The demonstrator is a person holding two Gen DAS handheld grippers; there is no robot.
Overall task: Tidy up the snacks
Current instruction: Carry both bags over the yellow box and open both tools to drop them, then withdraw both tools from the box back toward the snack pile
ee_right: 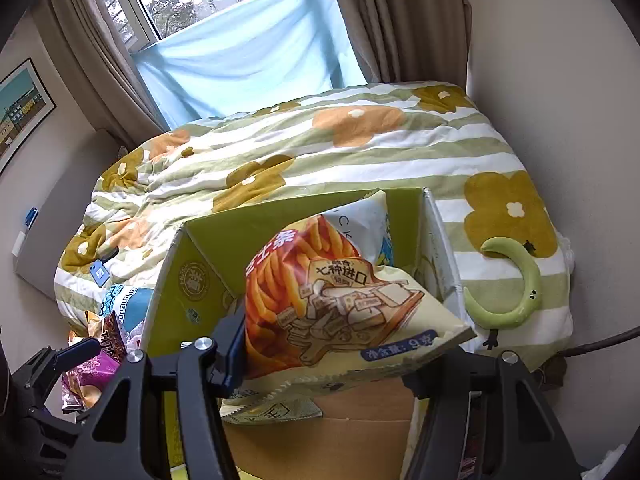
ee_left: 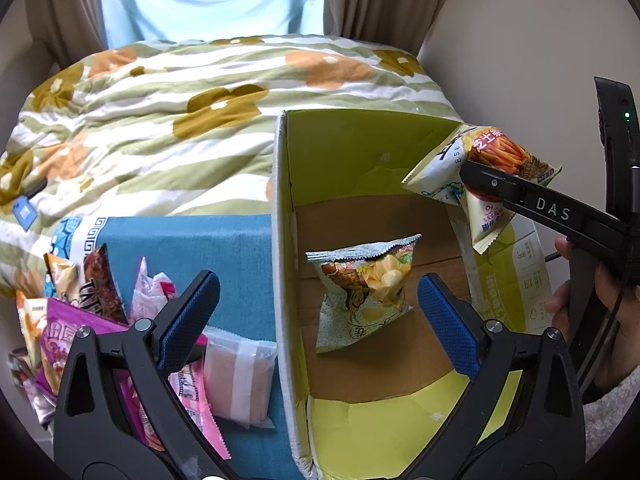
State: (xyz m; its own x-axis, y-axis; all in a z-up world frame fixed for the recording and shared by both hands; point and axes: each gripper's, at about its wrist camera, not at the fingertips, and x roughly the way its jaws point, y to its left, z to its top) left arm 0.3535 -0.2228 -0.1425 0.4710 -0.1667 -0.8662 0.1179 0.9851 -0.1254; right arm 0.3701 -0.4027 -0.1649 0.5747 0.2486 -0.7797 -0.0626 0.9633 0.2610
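Note:
A green cardboard box [ee_left: 352,148] stands open, with one grey chip packet [ee_left: 366,292] on its brown floor. My left gripper [ee_left: 320,312] is open and empty above the box's left wall. My right gripper [ee_right: 320,364] is shut on a cream and orange cheese-stick packet [ee_right: 340,304], held over the box [ee_right: 200,256]; it shows in the left wrist view [ee_left: 484,168] above the box's right rim. A pile of snack packets [ee_left: 92,308] lies on the blue cloth [ee_left: 192,240] left of the box, also seen in the right wrist view [ee_right: 96,356].
A floral quilt [ee_left: 160,112] covers the bed behind the box. A green crescent pillow [ee_right: 516,284] lies on the quilt to the right. A clear pinkish packet [ee_left: 240,380] lies beside the box's left wall. Curtains and a window are at the back.

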